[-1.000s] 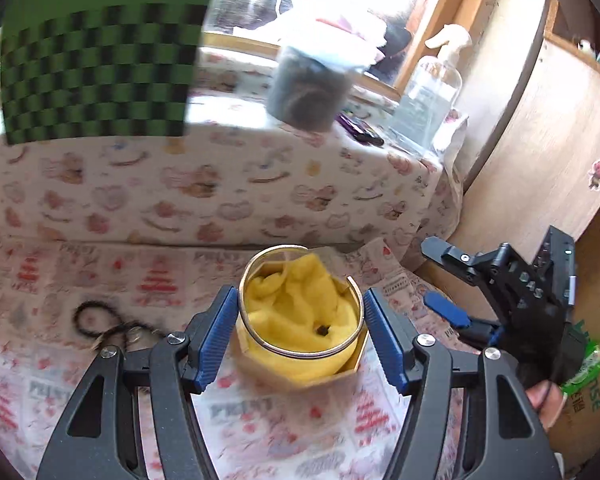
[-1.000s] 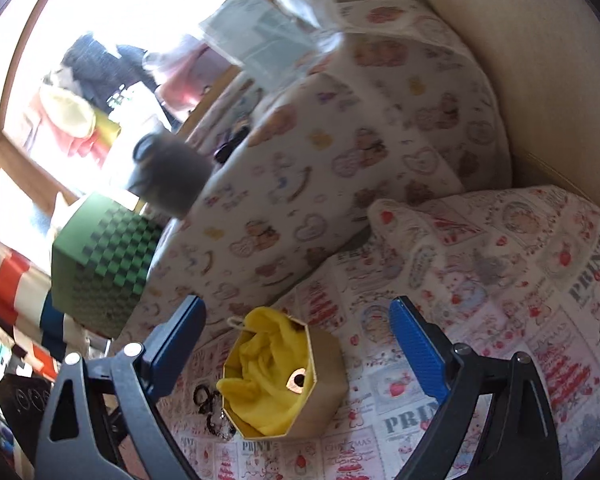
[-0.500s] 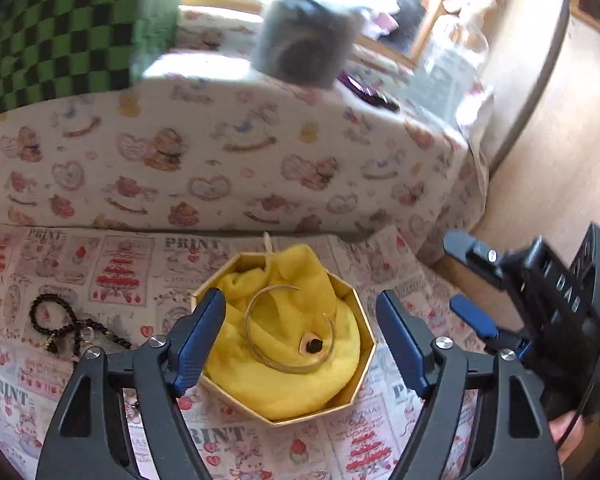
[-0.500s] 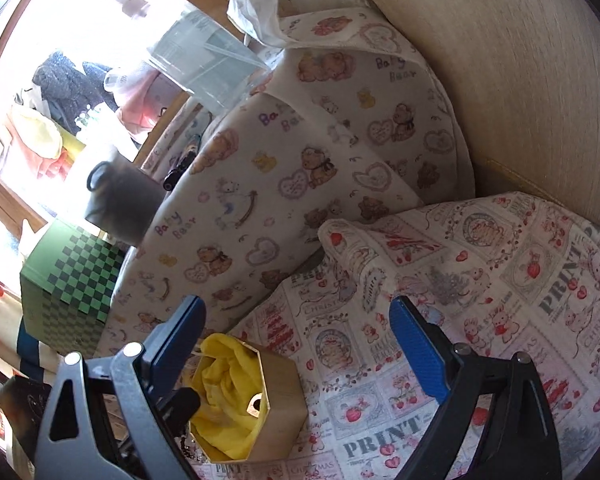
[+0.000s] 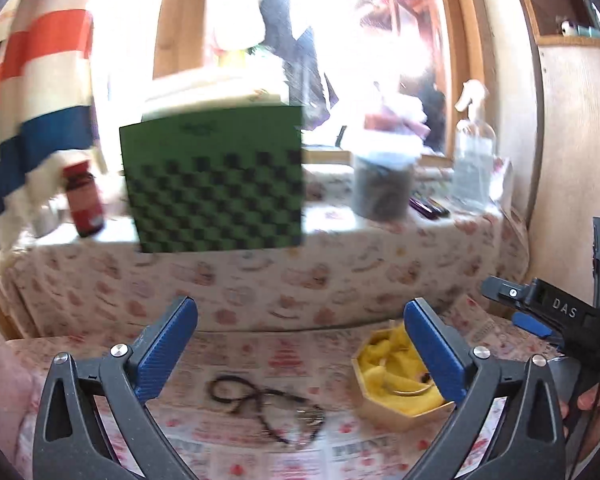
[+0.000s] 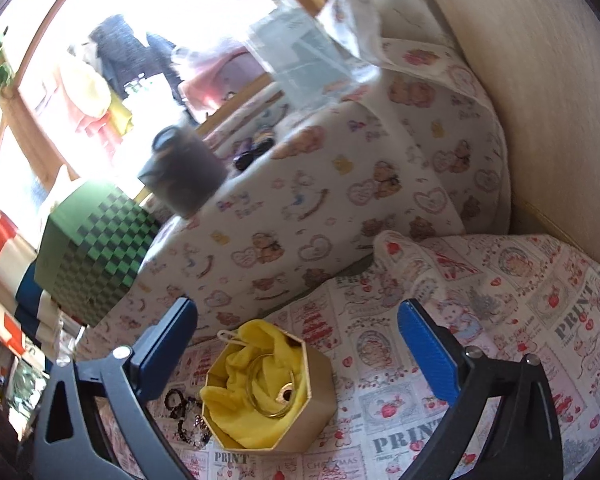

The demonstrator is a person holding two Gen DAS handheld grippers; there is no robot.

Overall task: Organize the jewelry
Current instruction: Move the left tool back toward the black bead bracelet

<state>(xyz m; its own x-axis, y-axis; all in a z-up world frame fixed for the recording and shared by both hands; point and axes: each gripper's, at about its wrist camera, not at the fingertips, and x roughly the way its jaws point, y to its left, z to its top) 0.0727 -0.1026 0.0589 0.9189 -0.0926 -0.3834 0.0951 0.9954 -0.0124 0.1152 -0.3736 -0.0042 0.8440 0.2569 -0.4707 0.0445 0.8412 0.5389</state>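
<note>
A gold octagonal box (image 6: 300, 416) lined with yellow cloth sits on the printed cloth; it also shows in the left wrist view (image 5: 384, 408). A gold bangle (image 6: 268, 390) and a small ring lie on the yellow cloth inside it. A black bead necklace (image 5: 256, 400) lies on the cloth left of the box, also visible in the right wrist view (image 6: 186, 416). My left gripper (image 5: 300, 348) is open and empty, raised above the necklace. My right gripper (image 6: 296, 348) is open and empty above the box; it shows at the right of the left wrist view (image 5: 540, 312).
A raised ledge covered in bear-print cloth (image 6: 340, 200) stands behind the box. On it are a green checkered box (image 5: 216, 184), a dark jar (image 5: 382, 188), a red-labelled bottle (image 5: 84, 200) and a spray bottle (image 5: 472, 164). A wooden panel (image 6: 540, 100) rises at the right.
My left gripper has let the bangle drop into the box, opened wide, then pulled back and swung left over the necklace. My right gripper stayed open and shifted slightly.
</note>
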